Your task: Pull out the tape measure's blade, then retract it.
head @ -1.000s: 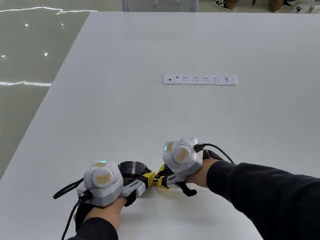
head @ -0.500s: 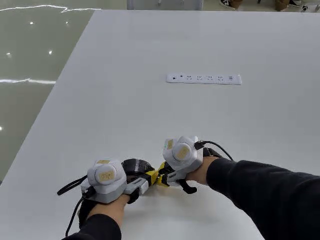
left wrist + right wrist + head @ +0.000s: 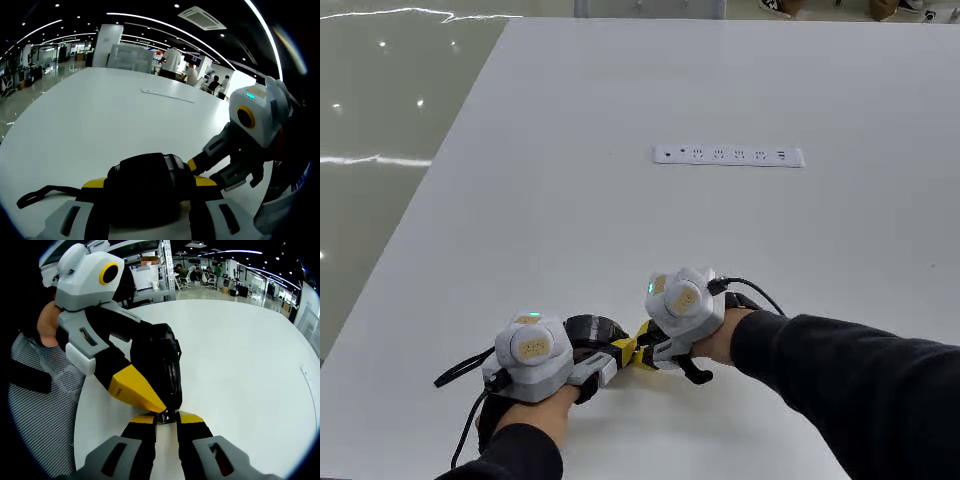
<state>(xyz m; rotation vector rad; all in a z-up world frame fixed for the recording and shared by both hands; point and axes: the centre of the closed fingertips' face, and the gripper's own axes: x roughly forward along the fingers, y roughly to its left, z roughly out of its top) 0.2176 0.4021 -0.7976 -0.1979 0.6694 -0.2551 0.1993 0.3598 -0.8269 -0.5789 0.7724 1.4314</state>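
Near edge of table (image 3: 740, 250): tape measure (image 3: 590, 332), left tongs (image 3: 149, 186) clamped around its case; right tongs (image 3: 166, 420) closed at the case mouth, probably pinching the blade hook (image 3: 162, 415). No blade drawn yet; pull and retraction both remain

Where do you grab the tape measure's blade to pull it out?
By its end hook, low on the tape measure's front. Come straight at it, facing the case: it's the only bit sticking out, and the right tongs pinch there.

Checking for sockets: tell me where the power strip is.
Head view: the power strip lies flat on the white table, right of centre, well beyond the tape measure.
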